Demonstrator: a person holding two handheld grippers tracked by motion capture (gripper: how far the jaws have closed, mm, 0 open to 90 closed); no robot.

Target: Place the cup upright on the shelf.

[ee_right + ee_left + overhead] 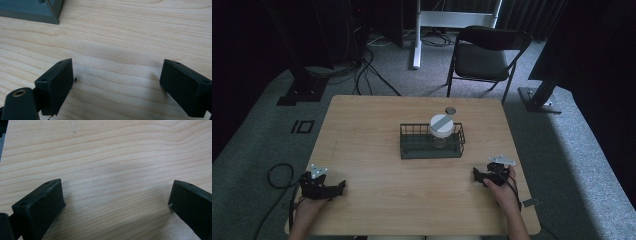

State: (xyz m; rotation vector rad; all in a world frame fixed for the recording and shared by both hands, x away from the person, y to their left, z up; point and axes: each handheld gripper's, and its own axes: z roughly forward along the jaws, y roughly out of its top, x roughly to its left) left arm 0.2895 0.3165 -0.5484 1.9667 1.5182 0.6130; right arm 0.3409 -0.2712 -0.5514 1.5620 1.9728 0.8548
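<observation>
A dark wire basket (432,141) is seen standing near the middle of a light wooden bench (377,125), and it is taken here as the landmark. Inside the basket, toward its right half, a white jar (441,128) with a grey stripe across its lid is held upright; its top rises above the basket's rim. Just behind the basket, a small dark round disc (450,110) is lying flat on the wood, apart from the wire.

The left tool (335,189) is held by a hand (307,210) well in front of the basket and far to its left, close to the near edge of the bench. In the left gripper view (116,195) its jaws are spread wide, with only bare wood grain between them.

The right tool (478,174) is held by the other hand (504,192) in front of the basket and to its right, nearer to it than the left one is. In the right gripper view (117,75) its jaws are likewise spread wide over bare wood, nothing being pinched, and a corner of the basket's base (37,11) is seen at the upper left.

Behind the bench, beyond the basket, a black folding chair (484,57) is set on the grey carpet.
</observation>
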